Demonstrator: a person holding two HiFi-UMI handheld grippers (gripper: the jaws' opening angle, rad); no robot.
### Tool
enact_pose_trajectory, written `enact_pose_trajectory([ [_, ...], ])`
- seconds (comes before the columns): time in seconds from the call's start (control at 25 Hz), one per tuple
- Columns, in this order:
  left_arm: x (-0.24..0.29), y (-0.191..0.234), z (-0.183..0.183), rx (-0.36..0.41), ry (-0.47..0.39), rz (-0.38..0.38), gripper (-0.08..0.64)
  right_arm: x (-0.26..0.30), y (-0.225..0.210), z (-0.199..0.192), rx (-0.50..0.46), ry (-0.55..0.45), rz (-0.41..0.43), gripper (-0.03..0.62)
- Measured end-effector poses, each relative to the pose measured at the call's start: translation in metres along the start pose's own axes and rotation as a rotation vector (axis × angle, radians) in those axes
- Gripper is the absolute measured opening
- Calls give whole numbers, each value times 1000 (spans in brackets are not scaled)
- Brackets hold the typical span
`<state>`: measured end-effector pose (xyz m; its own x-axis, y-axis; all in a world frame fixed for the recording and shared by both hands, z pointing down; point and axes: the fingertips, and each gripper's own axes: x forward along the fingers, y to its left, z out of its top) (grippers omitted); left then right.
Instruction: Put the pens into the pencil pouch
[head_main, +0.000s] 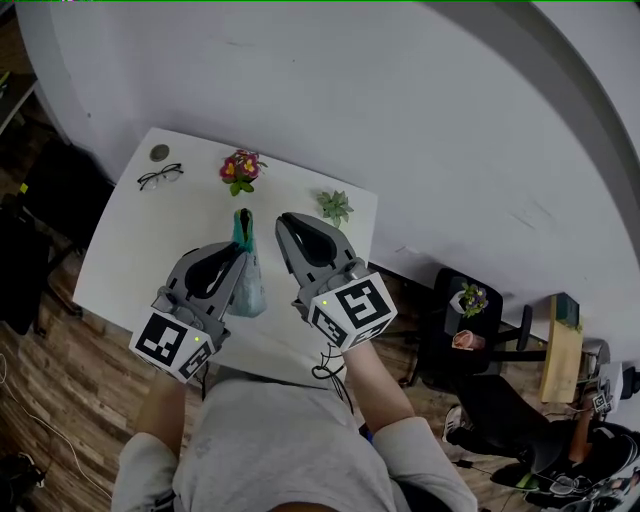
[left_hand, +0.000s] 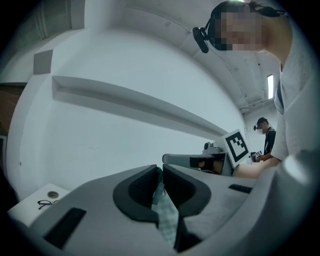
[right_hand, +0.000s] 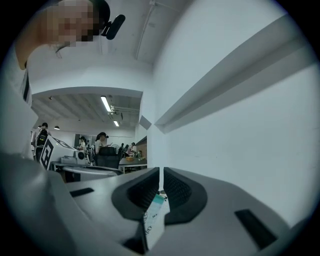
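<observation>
A teal pencil pouch (head_main: 247, 280) hangs upright above the white table (head_main: 140, 250). My left gripper (head_main: 242, 252) is shut on its edge; in the left gripper view the checked teal fabric (left_hand: 165, 215) is pinched between the jaws of that gripper (left_hand: 161, 170). Just right of the pouch's top, my right gripper (head_main: 283, 223) is raised. The right gripper view shows this gripper (right_hand: 161, 172) shut on a flat white item with a teal end and print (right_hand: 154, 217); I cannot tell whether it is a pen. No loose pens are in view.
Black glasses (head_main: 160, 176) and a small round disc (head_main: 159, 153) lie at the table's far left. A pink flower pot (head_main: 241, 167) and a green succulent (head_main: 335, 206) stand along the far edge by the wall. An office chair (head_main: 470, 320) is to the right.
</observation>
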<state>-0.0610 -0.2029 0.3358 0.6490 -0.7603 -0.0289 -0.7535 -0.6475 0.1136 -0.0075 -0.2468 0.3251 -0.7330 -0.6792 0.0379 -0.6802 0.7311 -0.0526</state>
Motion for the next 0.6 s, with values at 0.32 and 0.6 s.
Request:
enact_pose_trajectory([
  [0.32, -23, 15, 11, 6, -32, 140, 55, -13, -6, -5, -59, 4, -37, 44],
  [0.6, -48, 19, 22, -1, -66, 248, 55, -35, -12, -5, -55, -10, -72, 44],
])
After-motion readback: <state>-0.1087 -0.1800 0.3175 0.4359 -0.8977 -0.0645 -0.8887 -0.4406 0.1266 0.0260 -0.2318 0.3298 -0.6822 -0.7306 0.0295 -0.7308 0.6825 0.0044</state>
